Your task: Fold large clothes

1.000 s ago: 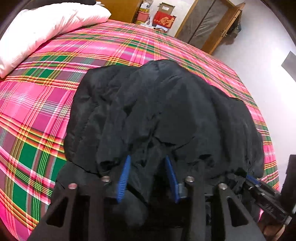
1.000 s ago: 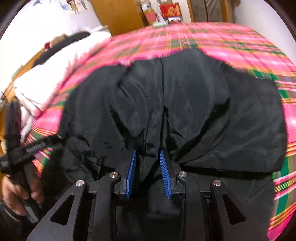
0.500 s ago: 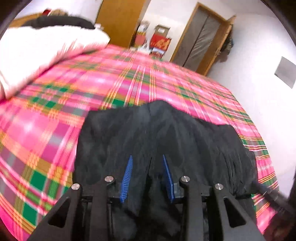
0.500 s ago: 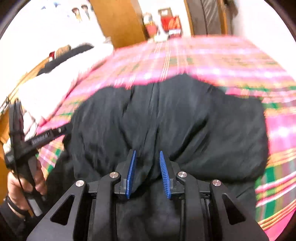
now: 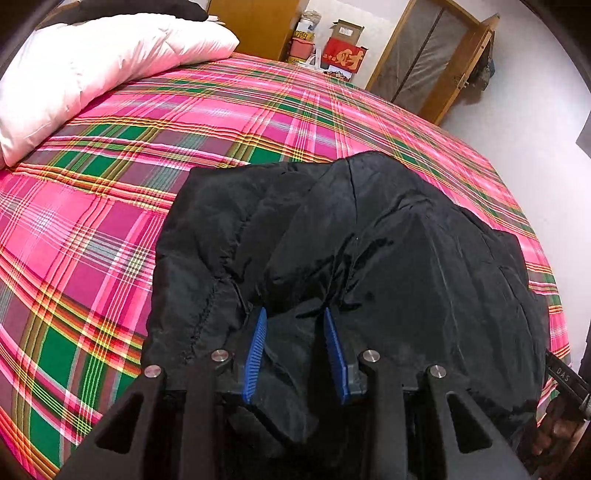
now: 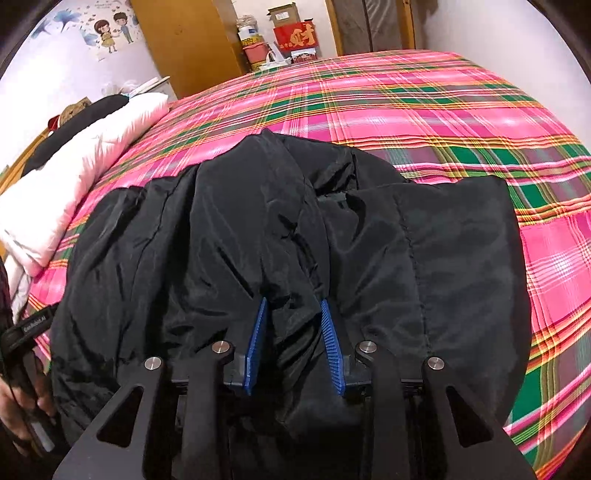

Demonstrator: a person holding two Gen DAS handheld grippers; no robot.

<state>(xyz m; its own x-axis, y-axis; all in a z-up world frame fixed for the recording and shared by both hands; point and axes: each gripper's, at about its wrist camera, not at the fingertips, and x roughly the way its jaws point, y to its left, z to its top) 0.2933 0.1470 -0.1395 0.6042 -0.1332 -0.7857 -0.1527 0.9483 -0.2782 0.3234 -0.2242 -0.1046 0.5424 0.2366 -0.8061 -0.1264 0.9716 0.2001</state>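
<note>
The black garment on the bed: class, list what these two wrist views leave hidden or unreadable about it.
- Left wrist view: the black garment's near hem is hidden by the left gripper.
- Right wrist view: its near edge drops behind the right gripper, whose jaws are opening with cloth between them.
- Both views: its type is unclear; it is bunched up.
- Plaid bedspread beneath is covered.

Setting: bedroom in a home. Evidence: bed (image 5: pixel 258 122) covered by a pink, green and yellow plaid sheet, filling most of both views; white pillow (image 5: pixel 96 62) at upper left; wooden wardrobe (image 6: pixel 184 40) against the far wall; wood-framed door (image 5: pixel 432 59) at upper right; stacked boxes (image 5: pixel 343 48), one red with a gold character, beside it; cartoon couple sticker (image 6: pixel 110 31) on the white wall, upper left of the right wrist view.
</note>
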